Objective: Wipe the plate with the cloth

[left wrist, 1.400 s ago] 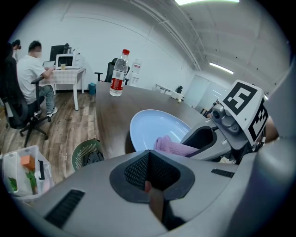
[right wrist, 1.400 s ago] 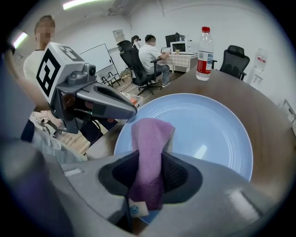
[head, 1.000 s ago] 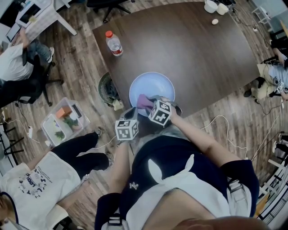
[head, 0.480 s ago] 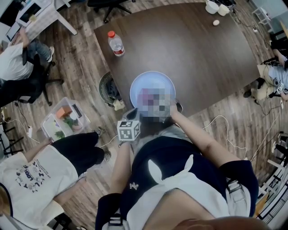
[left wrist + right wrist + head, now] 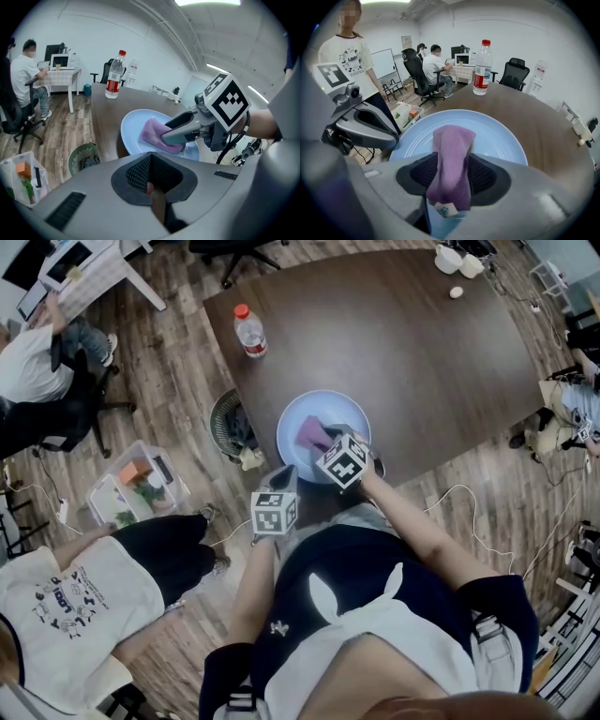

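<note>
A pale blue plate (image 5: 349, 420) lies at the near edge of the dark table (image 5: 394, 343). A purple cloth (image 5: 311, 433) rests on it, and my right gripper (image 5: 328, 440) is shut on that cloth, which fills the gap between the pads (image 5: 452, 154). Those jaws have just been opening a little, with the cloth still between them. In the left gripper view the right gripper (image 5: 169, 134) presses the cloth (image 5: 152, 132) onto the plate (image 5: 133, 129). My left gripper (image 5: 285, 476) sits just off the plate's near left rim. It looks shut, and I see nothing held (image 5: 151, 180).
A water bottle with a red cap (image 5: 251, 332) stands at the table's far left corner, white cups (image 5: 452, 257) at the far right. A mesh bin (image 5: 230, 423) and a plastic box (image 5: 136, 486) are on the floor to the left. A person (image 5: 66, 601) stands close by.
My right gripper has carried the cloth from the plate's near left part toward its middle and has rolled. The left gripper has stayed put.
</note>
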Available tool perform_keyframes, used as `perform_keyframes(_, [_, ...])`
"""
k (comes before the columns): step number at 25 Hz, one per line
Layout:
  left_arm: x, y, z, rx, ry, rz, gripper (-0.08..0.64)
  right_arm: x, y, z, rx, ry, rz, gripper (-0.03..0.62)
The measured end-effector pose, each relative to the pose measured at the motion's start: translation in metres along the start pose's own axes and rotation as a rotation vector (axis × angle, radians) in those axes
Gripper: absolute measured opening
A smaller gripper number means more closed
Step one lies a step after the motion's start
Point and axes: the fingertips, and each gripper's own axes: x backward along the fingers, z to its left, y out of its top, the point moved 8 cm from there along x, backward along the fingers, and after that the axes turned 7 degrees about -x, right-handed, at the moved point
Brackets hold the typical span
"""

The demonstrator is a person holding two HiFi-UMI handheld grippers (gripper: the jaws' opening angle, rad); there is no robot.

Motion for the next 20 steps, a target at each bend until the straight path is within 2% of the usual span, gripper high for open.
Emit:
perform_keyframes(6, [0.016, 0.034, -0.013, -0.016, -0.023, -0.12, 0.005, 0.036, 0.016, 0.013, -0.05, 0.044, -0.167, 0.194])
perform_keyframes(8, [0.025, 0.048, -0.018, -0.023, -0.029, -0.174, 0.005, 0.054, 0.023, 0.017, -0.054, 0.048, -0.242, 0.064])
perform_keyframes(9, [0.03, 0.054, -0.021, -0.027, -0.033, -0.201, 0.005, 0.063, 0.026, 0.02, -0.062, 0.056, -0.28, 0.018])
perform_keyframes(10, [0.037, 0.06, -0.024, -0.03, -0.036, -0.229, 0.005, 0.071, 0.028, 0.023, -0.069, 0.069, -0.316, 0.0])
perform_keyframes(15, [0.069, 0.084, -0.036, -0.034, -0.045, -0.355, 0.005, 0.117, 0.042, 0.037, -0.067, 0.097, -0.487, 0.0])
perform_keyframes(20, [0.099, 0.089, -0.057, -0.074, -0.041, -0.418, 0.005, 0.152, 0.039, 0.059, -0.049, 0.127, -0.559, -0.002])
